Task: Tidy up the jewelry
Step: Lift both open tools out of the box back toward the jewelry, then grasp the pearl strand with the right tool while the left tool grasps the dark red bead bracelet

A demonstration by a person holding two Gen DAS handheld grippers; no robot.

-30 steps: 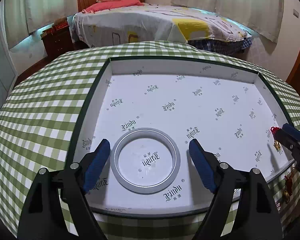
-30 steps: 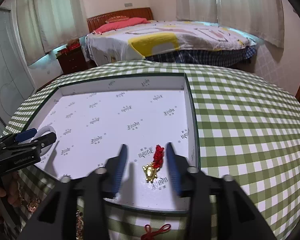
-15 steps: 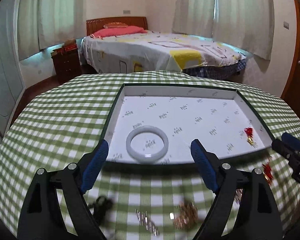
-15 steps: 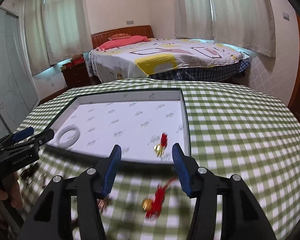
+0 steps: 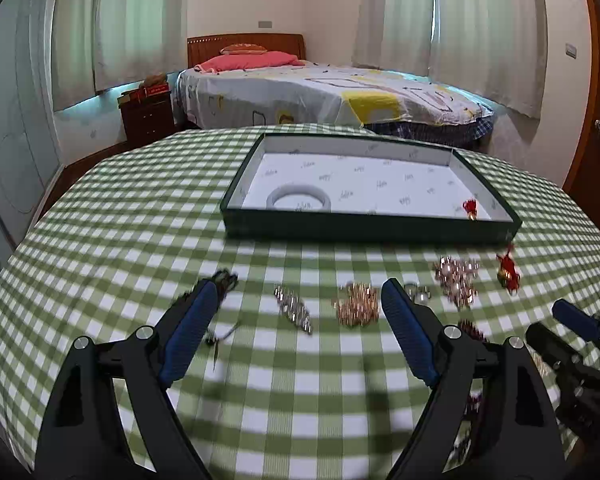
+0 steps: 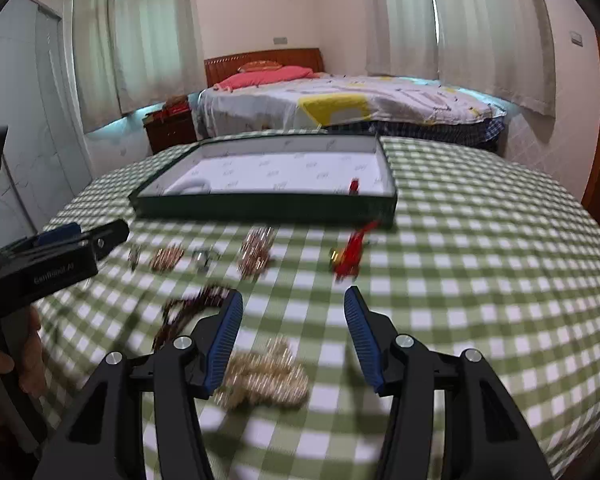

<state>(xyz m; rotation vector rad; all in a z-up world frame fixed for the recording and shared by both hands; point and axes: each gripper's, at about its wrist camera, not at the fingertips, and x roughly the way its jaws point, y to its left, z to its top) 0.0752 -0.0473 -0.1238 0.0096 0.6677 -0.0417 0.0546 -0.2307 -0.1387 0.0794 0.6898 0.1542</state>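
Both grippers hang over the checked tablecloth, on the near side of the shallow box, and neither holds anything. The left gripper has its jaws spread wide and empty, with a silver chain and a gold cluster lying on the cloth between and just beyond its tips. The right gripper stands about half open, also empty, above a pale gold heap close to its left finger.

Two pieces already lie in the box: a white bangle near its left end and a small red-and-gold charm near its right corner, set well apart, probably so each stays easy to find.

The rest waits on the cloth in a loose row before the box: a pinkish cluster, a second red charm and a dark beaded string, though blur makes these hard to name surely. The open jaws suit a fresh pick.
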